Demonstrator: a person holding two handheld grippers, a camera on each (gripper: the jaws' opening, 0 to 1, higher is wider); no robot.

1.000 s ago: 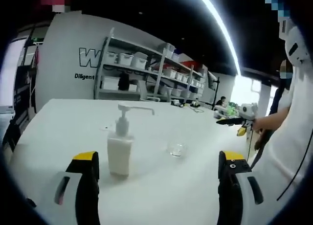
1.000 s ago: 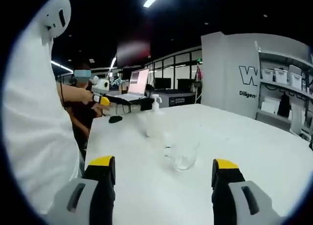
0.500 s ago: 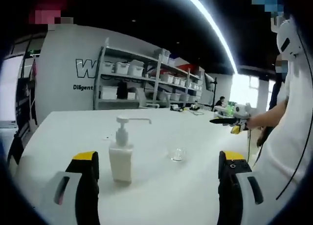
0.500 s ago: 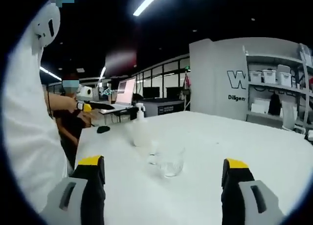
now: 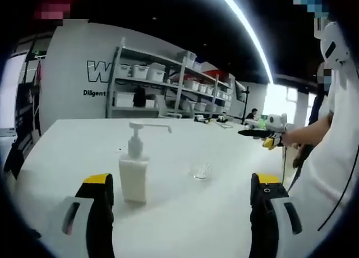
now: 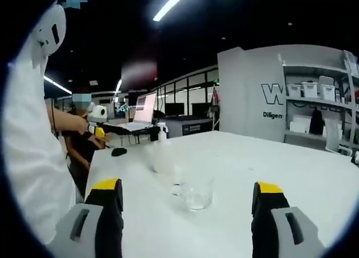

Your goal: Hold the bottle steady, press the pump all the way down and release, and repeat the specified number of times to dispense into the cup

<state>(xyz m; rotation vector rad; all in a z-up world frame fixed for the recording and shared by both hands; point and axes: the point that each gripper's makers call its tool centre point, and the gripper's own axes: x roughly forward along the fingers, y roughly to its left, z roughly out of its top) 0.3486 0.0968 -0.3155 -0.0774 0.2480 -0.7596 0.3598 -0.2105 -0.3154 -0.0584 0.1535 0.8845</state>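
Both claws wide open, empty, left claw (image 5: 179, 213) faces bottle (image 5: 134, 171), right claw (image 6: 188, 219) cup (image 6: 193, 192)

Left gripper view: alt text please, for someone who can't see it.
A white pump bottle stands upright on a white table, a small clear cup apart to its right, neither touched. The left gripper is open in front of them, jaws wide apart and empty. At right, a person in white holds the right gripper above the table; shelves of bins behind.
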